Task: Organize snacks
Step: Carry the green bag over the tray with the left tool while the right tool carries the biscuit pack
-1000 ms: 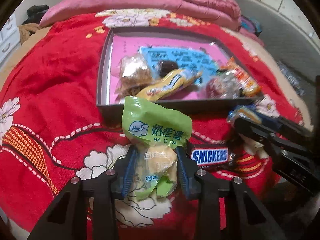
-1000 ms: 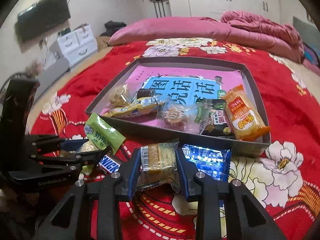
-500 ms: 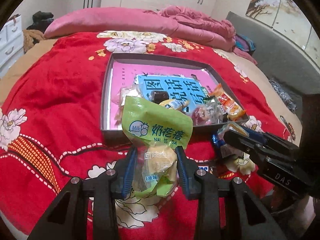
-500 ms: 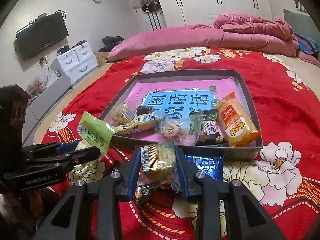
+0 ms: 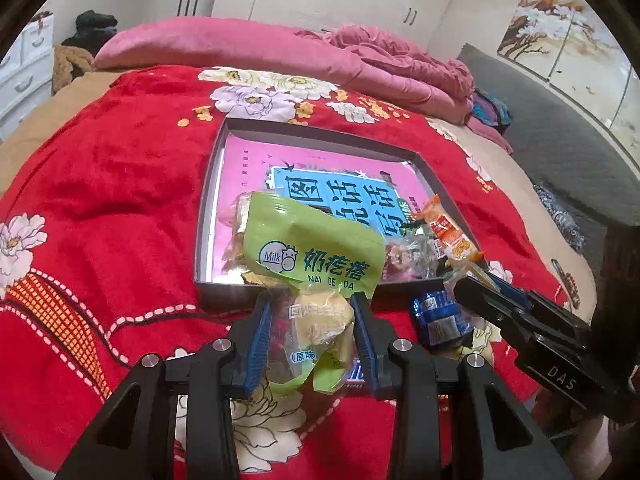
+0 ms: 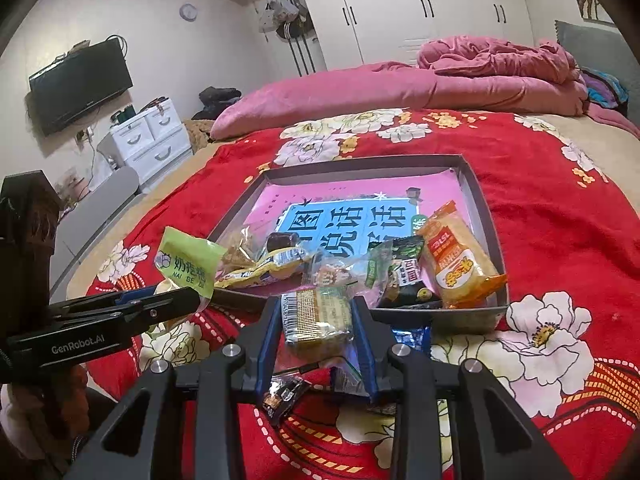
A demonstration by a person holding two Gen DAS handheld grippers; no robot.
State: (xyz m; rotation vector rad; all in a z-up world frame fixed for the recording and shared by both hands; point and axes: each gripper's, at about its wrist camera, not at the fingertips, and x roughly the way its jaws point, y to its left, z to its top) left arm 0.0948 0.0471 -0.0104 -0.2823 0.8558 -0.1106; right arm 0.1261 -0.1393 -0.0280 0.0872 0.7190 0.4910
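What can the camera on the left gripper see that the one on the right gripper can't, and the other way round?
Only the left view shows the flower painting on the wall and the printed front of the green milk snack packet held in the left gripper.

Only the right view shows the wall TV, the white drawers, and the biscuit pack clamped in the right gripper.

Both show the red flowered blanket, the grey tray with snacks in it, the orange packet and the pink bedding.
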